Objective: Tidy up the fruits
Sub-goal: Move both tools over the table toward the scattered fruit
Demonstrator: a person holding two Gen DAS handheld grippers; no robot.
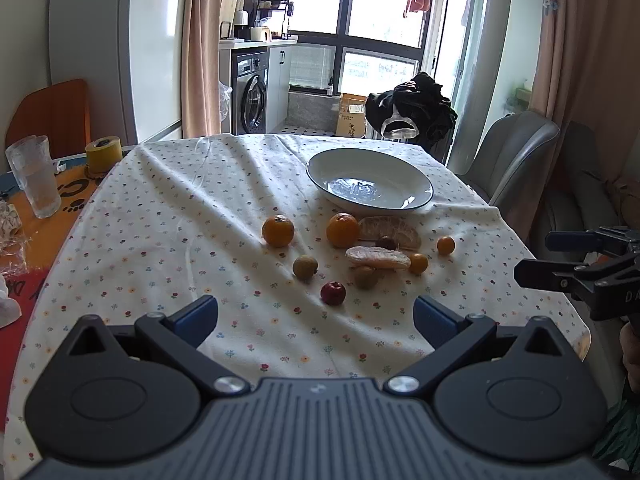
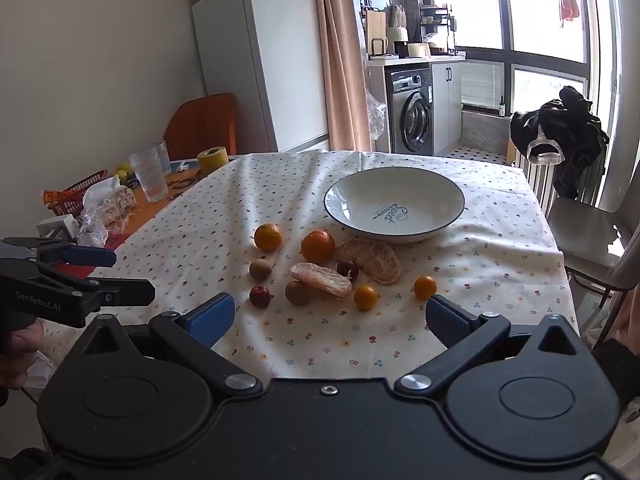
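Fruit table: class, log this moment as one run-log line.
stage: start | left gripper: open, empty | right gripper: open, empty | bowl: empty | fruit: all on tablecloth, nearest red fruit

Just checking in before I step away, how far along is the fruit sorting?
Nothing looks done: the bowl is empty. Nothing is in hand either; the left gripper and right gripper are both open above the cloth. All the fruit is left: two oranges, peeled segments and the small fruits beside the bowl.
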